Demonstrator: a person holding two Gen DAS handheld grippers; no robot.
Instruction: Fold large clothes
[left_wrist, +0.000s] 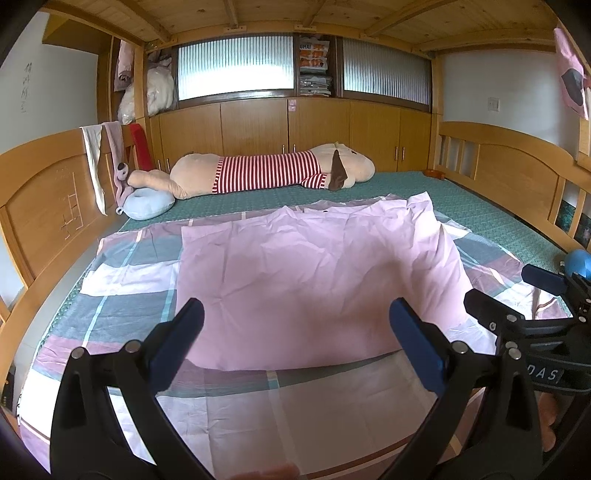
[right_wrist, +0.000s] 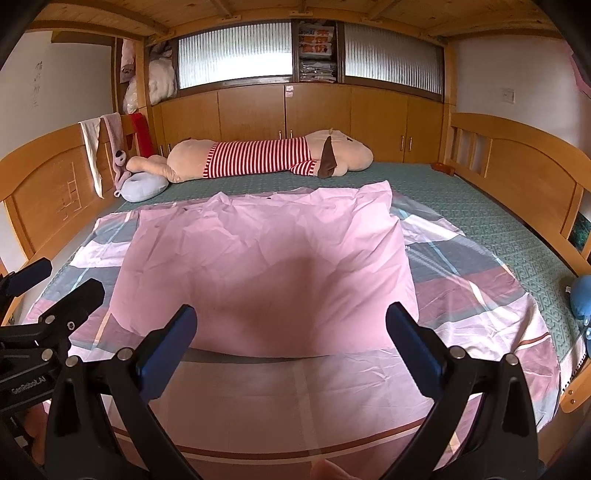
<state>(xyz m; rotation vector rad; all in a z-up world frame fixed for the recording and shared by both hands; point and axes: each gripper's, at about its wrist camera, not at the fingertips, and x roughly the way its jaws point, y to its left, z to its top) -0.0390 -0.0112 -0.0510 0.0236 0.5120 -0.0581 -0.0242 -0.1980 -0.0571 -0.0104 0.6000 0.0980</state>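
Creased pink cloth (left_wrist: 314, 280) folded over plaid sheet (left_wrist: 122, 295), left hand-held gripper (left_wrist: 295, 339) and right hand-held gripper (right_wrist: 291, 336) both spread wide, empty

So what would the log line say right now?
left tool: open | right tool: open | pink cloth: flat on plaid sheet, unheld

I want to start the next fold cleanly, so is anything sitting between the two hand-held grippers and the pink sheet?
Nothing visible does. The left hand-held gripper and right hand-held gripper are both open, facing the pink sheet over bare fabric. The plush toy lies beyond the sheet's far edge.
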